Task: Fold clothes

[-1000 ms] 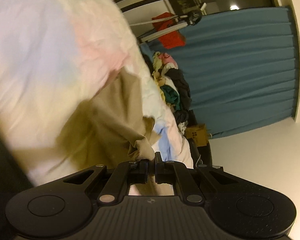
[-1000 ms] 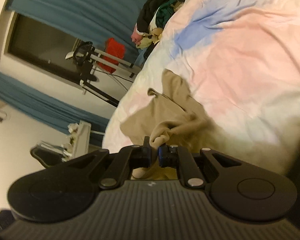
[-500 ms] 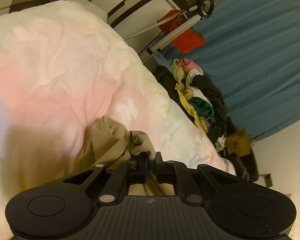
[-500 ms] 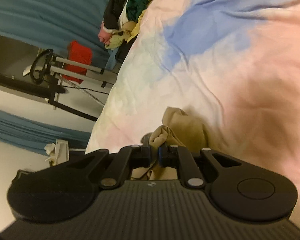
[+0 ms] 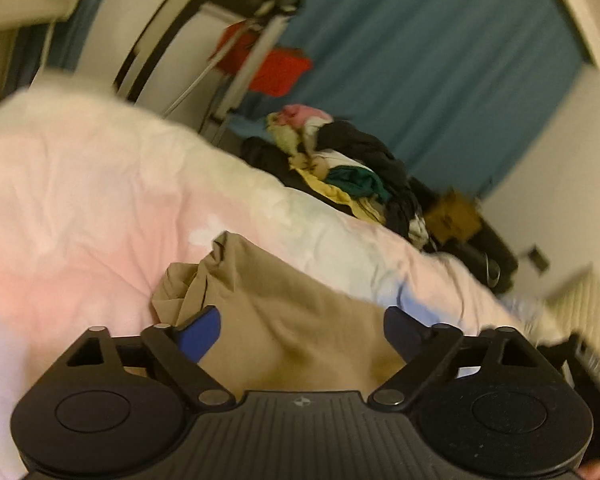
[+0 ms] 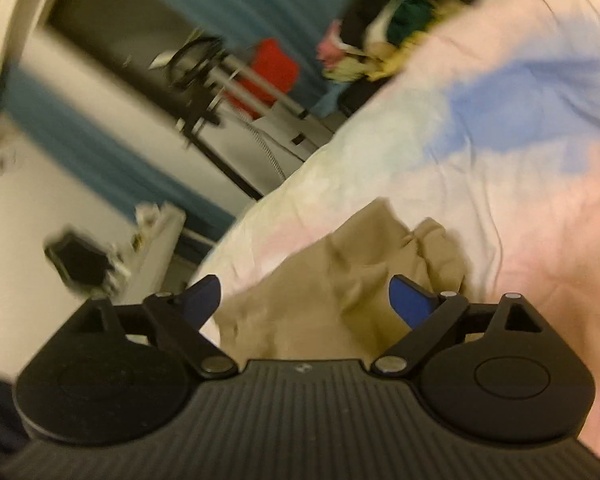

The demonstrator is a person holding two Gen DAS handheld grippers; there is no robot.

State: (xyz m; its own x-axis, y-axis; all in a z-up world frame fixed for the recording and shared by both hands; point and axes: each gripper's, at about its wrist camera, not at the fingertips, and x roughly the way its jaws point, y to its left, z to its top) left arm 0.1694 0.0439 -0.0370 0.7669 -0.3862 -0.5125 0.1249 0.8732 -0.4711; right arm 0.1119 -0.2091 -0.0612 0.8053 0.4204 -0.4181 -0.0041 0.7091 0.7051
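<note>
A tan garment (image 5: 284,304) lies crumpled on a pastel pink, white and blue bedspread (image 5: 80,200). My left gripper (image 5: 300,326) is open just above it, blue pads spread wide, holding nothing. In the right wrist view the same tan garment (image 6: 340,280) lies on the bedspread (image 6: 540,200), and my right gripper (image 6: 304,298) is open over it, empty. Both views are blurred by motion.
A pile of mixed clothes (image 5: 352,168) sits at the far end of the bed, also in the right wrist view (image 6: 388,24). Behind stand a metal rack with a red item (image 5: 276,68), blue curtains (image 5: 440,80) and a brown box (image 5: 452,216).
Both grippers were shut on bunched tan cloth and have opened, letting the garment drop onto the bedspread. Both have pulled back slightly, and the garment now lies more spread out.
</note>
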